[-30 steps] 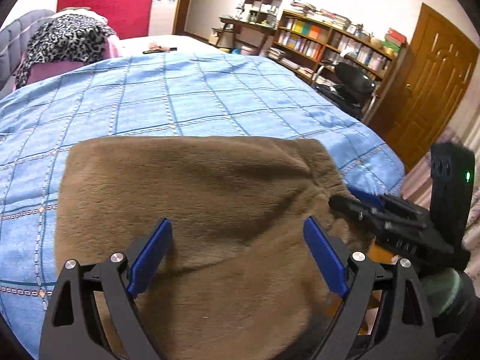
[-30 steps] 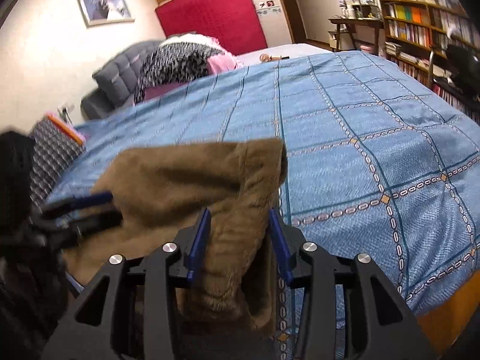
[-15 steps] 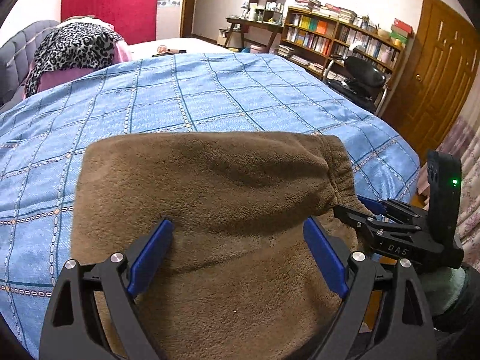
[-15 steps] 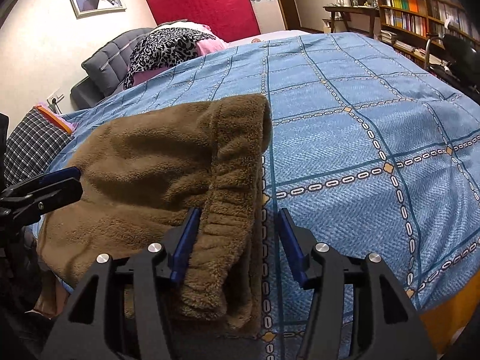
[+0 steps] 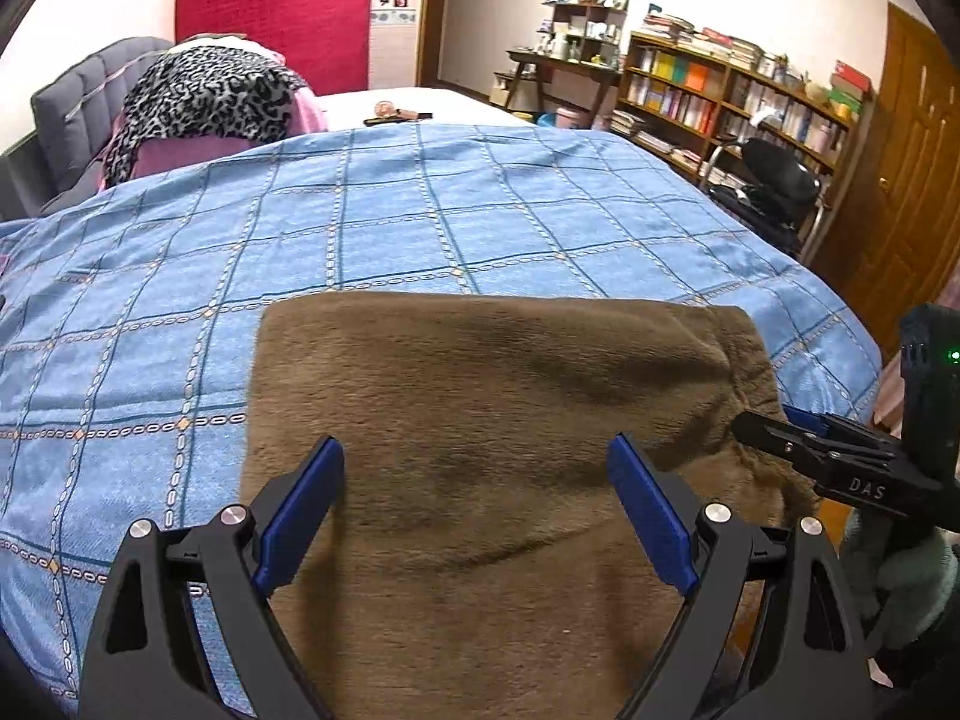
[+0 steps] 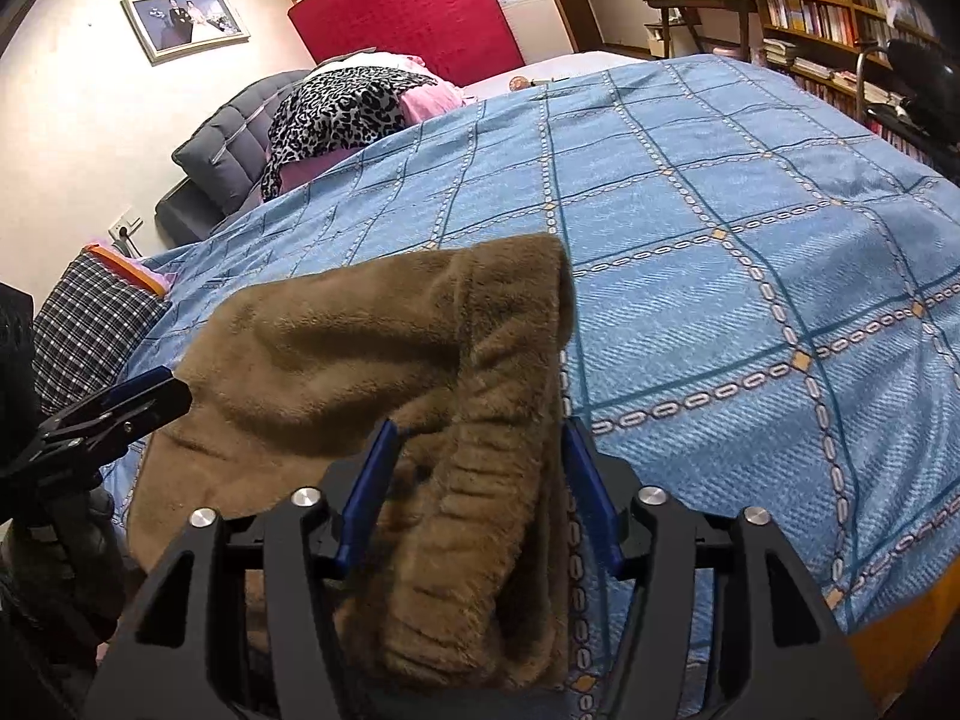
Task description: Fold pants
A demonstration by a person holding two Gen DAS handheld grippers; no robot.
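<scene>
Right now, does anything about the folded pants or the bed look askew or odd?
One thing: the brown pants lie at the near edge of the blue bedspread, and their gathered waistband end hangs over the edge instead of lying flat. The right gripper is opening around it. Nothing looks spilled or damaged.

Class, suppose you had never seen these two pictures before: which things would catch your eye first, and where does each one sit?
First, the fuzzy brown fleece pants, folded at the near edge of the blue checked bedspread, the open left gripper above them. The right gripper, jaws opening, straddles their ribbed waistband. Behind, a leopard-print cloth drapes the grey headboard before a red wall panel.
</scene>
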